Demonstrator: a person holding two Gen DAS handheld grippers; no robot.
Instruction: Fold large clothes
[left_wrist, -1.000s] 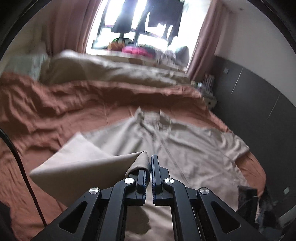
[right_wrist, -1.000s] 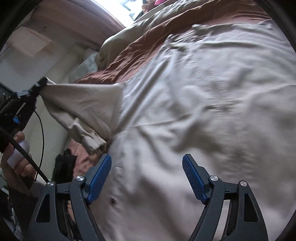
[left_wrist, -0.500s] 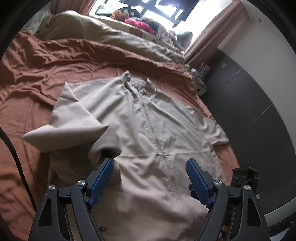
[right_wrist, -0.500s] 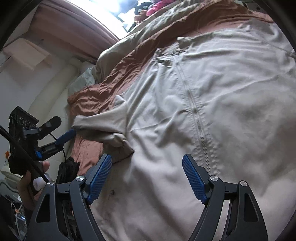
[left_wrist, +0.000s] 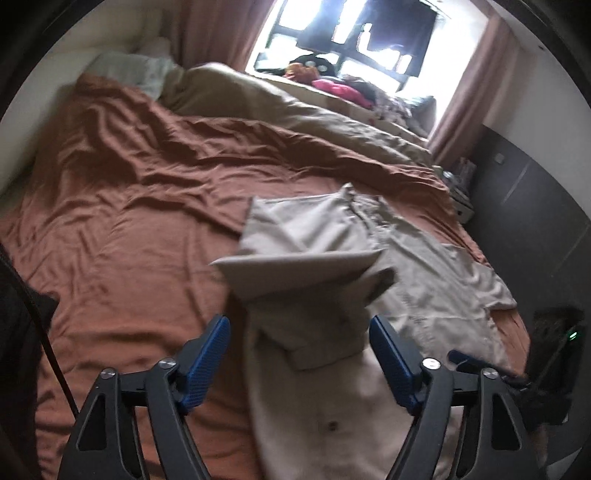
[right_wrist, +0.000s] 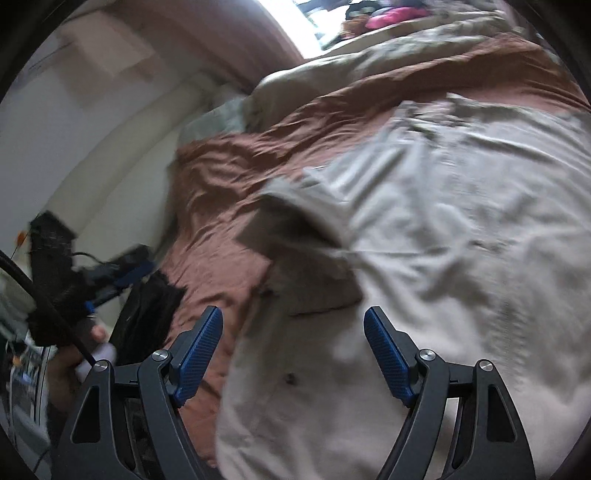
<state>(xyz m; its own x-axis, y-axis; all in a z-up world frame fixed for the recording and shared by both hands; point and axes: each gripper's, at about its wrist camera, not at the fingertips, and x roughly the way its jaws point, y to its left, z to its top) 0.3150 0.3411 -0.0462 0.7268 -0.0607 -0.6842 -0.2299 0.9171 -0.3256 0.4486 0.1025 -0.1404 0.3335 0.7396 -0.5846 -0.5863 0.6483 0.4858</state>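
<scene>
Rust-brown sheets (left_wrist: 122, 206) cover the bed, with a beige duvet (left_wrist: 295, 110) bunched toward the bright window (left_wrist: 354, 33) and dark wall panels on the far side. On the sheets lies the task's thing, a pale beige shirt (left_wrist: 436, 266), spread front up with its collar toward the window; one sleeve (left_wrist: 295, 258) is folded in over the chest, while the other still reaches out flat toward the bed's edge.

The left gripper (left_wrist: 299, 354) hangs above the folded sleeve with its jaws well apart and easing inward, nothing between the blue pads. The right gripper (right_wrist: 293, 354) stands just as wide over the shirt's lower front, also holding nothing.

The fabric looks thin, soft and light: it should drape and crease readily, slide little on the sheet, and lose its shape if lifted from one point. A pinch at a seam, cuff or hem corner seems the surest hold, with both grippers lifting together to keep an edge straight.
</scene>
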